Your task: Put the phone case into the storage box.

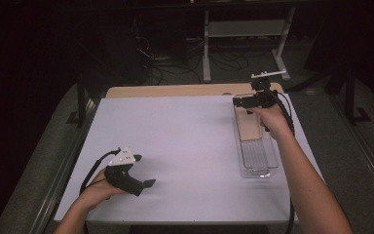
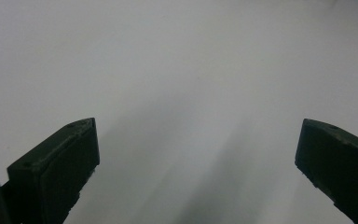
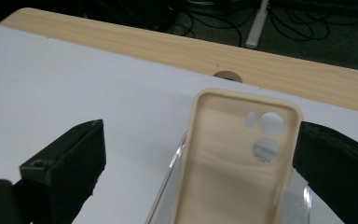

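A beige phone case (image 1: 250,127) lies inside-up in a clear plastic tray (image 1: 258,168) at the right of the white table top. My right gripper (image 1: 242,104) hovers over the tray's far end and stands open. In the right gripper view the phone case (image 3: 235,172) sits between the wide-apart jaws of that gripper (image 3: 200,135), its camera holes at the far end, close to the right-hand jaw; I cannot tell if they touch. The tray's wall (image 3: 168,191) shows beside the case. My left gripper (image 1: 145,171) is held low at the near left, open (image 2: 198,149), with bare white surface between its jaws.
A strip of wooden table (image 1: 175,90) with a round hole (image 3: 227,75) runs along the far edge of the white sheet (image 1: 185,141). Behind it are floor cables (image 1: 175,63) and a white frame (image 1: 243,29). Dark floor borders both sides.
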### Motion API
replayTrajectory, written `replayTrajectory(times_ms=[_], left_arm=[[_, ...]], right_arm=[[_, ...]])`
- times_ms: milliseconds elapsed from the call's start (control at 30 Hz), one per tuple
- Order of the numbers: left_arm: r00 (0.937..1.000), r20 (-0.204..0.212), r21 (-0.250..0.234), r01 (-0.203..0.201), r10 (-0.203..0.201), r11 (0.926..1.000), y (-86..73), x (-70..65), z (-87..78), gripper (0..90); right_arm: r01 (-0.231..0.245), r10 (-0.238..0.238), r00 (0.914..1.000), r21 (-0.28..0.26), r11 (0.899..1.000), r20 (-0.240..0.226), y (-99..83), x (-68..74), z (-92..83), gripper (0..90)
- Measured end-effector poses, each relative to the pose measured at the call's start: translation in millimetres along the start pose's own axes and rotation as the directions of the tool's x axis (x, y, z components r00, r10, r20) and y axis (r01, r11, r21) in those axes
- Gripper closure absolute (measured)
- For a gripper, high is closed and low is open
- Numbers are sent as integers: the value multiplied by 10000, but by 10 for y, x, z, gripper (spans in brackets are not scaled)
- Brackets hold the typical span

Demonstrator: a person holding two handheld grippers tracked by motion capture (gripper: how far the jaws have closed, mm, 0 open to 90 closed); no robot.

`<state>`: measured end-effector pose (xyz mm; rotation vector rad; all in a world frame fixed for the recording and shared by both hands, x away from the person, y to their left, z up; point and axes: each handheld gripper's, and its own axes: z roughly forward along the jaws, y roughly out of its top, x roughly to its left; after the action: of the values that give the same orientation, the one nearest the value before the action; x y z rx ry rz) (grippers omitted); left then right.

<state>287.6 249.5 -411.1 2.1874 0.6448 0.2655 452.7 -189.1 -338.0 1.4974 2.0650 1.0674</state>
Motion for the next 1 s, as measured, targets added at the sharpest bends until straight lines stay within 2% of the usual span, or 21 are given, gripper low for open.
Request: replayTrajectory(times_ms=[167, 333, 567, 600, 700, 733, 767, 1000], left_arm=[[9998, 181, -79, -23, 25, 10000, 48, 24, -24, 0], [9996, 288, -132, 35, -31, 9999, 101, 47, -23, 0], [9990, 429, -129, -123, 129, 9998, 186, 70, -25, 0], [9990, 437, -63, -101, 104, 9999, 202, 73, -30, 0], [9986, 507, -294, -162, 177, 9994, 232, 87, -28, 0], [9985, 534, -272, -58, 72, 9996, 237, 83, -31, 0], [9984, 532, -180, -167, 177, 9997, 250, 96, -43, 0], [9982, 549, -222, -214, 226, 9995, 241, 98, -48, 0]], right_arm=[[376, -395, 9977, -342, 9987, -544, -142, 76, -147, 22], [521, -574, 9938, -572, 9970, -950, -261, 135, -261, 23], [633, -732, 9879, -758, 9951, -1364, -448, 166, -364, 23], [715, -822, 9864, -784, 9944, -1424, -477, 168, -377, 23], [820, -955, 9809, -847, 9930, -1697, -555, 184, -420, 23], [844, -983, 9792, -845, 9928, -1774, -588, 193, -441, 22], [853, -1006, 9780, -896, 9923, -1826, -606, 196, -453, 23], [1027, -1270, 9637, -1128, 9883, -2350, -779, 257, -581, 23]])
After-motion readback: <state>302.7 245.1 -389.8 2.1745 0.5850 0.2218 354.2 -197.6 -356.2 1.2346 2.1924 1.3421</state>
